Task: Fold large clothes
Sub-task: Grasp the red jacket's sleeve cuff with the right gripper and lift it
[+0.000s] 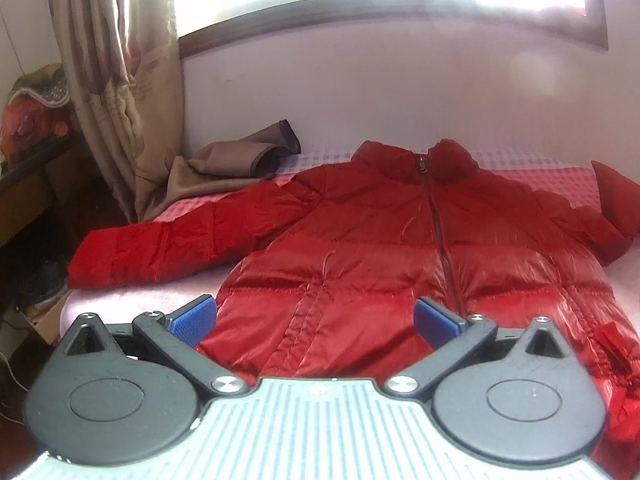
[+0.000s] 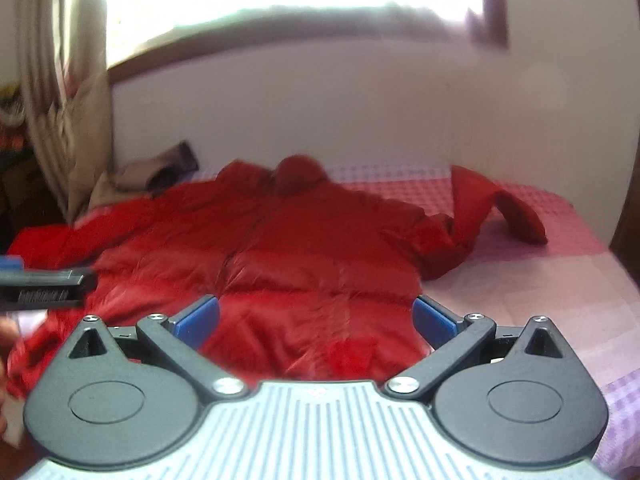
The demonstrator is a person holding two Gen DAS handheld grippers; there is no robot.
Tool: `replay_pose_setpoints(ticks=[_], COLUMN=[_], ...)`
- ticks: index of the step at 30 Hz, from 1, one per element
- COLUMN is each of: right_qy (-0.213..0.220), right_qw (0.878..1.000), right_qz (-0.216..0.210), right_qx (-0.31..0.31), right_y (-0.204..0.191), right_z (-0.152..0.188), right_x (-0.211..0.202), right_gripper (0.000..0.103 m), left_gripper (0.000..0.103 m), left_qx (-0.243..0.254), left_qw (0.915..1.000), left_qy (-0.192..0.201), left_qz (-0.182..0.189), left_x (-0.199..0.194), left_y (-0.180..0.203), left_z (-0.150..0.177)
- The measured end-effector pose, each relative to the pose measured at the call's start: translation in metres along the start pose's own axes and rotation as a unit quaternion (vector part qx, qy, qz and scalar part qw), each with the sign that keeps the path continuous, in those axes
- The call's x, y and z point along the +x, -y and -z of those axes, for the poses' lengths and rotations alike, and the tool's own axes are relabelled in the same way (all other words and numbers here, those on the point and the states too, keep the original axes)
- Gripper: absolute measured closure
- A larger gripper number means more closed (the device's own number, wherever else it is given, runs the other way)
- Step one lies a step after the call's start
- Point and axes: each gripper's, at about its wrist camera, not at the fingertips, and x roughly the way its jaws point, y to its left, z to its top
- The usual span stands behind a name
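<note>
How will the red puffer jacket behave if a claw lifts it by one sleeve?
The red puffer jacket will probably sag limply, since its sleeve already lies bent. Its shiny shell looks slippery. Its puffy quilting suggests little weight for its bulk.

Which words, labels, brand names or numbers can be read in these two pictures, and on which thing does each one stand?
No text can be read with certainty.
Left tongs, side of the black body in the right wrist view: one line of pale print, too blurred to read.
Grey ribbed plate behind the tongs: a small mark, too small to read.
Red down jacket: no label or print shows.
</note>
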Motion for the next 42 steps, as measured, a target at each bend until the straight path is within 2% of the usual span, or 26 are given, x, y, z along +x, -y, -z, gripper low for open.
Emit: replay_pose_setpoints(ticks=[4,5,7,9,12,15,18,20,21,22,23,24,25,26,27,29,30,33,35,38,40,42], right_qy=[0.018,0.029,0.037,0.04,0.034,0.024,0.031,0.04,0.043,0.049,0.051,0.038,0.019,0.014,0.03,0.078,0.108,0.142,0.145,0.128,0.103,0.068], right_qw=[0.994,0.989,0.972,0.949,0.91,0.858,0.812,0.789,0.782,0.778,0.781,0.793,0.808,0.823,0.84,0.883,0.902,0.939,0.954,0.969,0.976,0.979], right_qz=[0.005,-0.003,-0.011,-0.014,-0.024,-0.082,-0.134,-0.15,-0.154,-0.154,-0.146,-0.131,-0.111,-0.095,-0.083,-0.057,-0.058,-0.093,-0.12,-0.162,-0.171,-0.184], right_qx=[0.103,0.142,0.232,0.313,0.412,0.507,0.568,0.594,0.602,0.607,0.605,0.594,0.578,0.56,0.536,0.46,0.414,0.3,0.233,0.139,0.09,0.056], right_y=[0.072,0.096,0.151,0.205,0.268,0.313,0.334,0.343,0.347,0.35,0.351,0.352,0.353,0.349,0.346,0.326,0.308,0.242,0.188,0.094,0.039,-0.014], right_z=[-0.014,-0.014,-0.012,-0.008,0.003,0.015,0.016,0.013,0.01,0.007,0.004,-0.003,-0.012,-0.023,-0.034,-0.067,-0.089,-0.153,-0.186,-0.216,-0.218,-0.206], right_x=[0.023,0.028,0.043,0.061,0.088,0.123,0.159,0.185,0.195,0.205,0.213,0.221,0.227,0.229,0.221,0.198,0.182,0.151,0.143,0.15,0.168,0.189], right_gripper=[0.0,0.0,0.002,0.009,0.009,0.009,0.009,0.009,0.01,0.026,0.064,0.082,0.094,0.096,0.096,0.097,0.097,0.097,0.097,0.097,0.097,0.097], left_gripper=[0.0,0.0,0.0,0.0,0.0,0.0,0.0,0.0,0.0,0.0,0.0,0.0,0.0,0.0,0.0,0.0,0.0,0.0,0.0,0.0,0.0,0.0], left_qx=[-0.003,-0.005,-0.004,0.0,0.007,0.013,0.012,0.01,0.011,0.012,0.013,0.014,0.016,0.019,0.019,0.011,0.005,-0.019,-0.034,-0.056,-0.063,-0.068], left_qw=[0.9999,0.9999,0.9999,0.9999,0.9997,0.9997,0.9996,0.9996,0.9996,0.9995,0.9995,0.9994,0.9993,0.9993,0.9993,0.9995,0.9995,0.9992,0.9987,0.9977,0.9971,0.9966], left_qy=[0.009,0.009,0.005,-0.004,-0.014,-0.018,-0.023,-0.026,-0.027,-0.028,-0.029,-0.03,-0.031,-0.031,-0.028,-0.017,-0.012,-0.003,-0.003,-0.008,-0.014,-0.019], left_qz=[0.006,0.008,0.012,0.015,0.017,0.012,0.007,0.003,0.001,-0.002,-0.005,-0.007,-0.008,-0.01,-0.013,-0.026,-0.029,-0.035,-0.039,-0.039,-0.04,-0.042], left_x=[0.006,0.008,0.012,0.017,0.022,0.024,0.027,0.03,0.031,0.032,0.033,0.035,0.036,0.037,0.037,0.035,0.033,0.03,0.03,0.03,0.031,0.032], left_y=[0.002,0.003,0.004,0.007,0.011,0.015,0.017,0.018,0.018,0.018,0.018,0.017,0.016,0.014,0.012,0.004,-0.001,-0.018,-0.029,-0.045,-0.056,-0.068], left_z=[-0.002,-0.002,-0.001,-0.001,0.0,0.0,-0.003,-0.005,-0.006,-0.007,-0.007,-0.007,-0.008,-0.008,-0.008,-0.009,-0.01,-0.012,-0.012,-0.009,-0.005,-0.001])
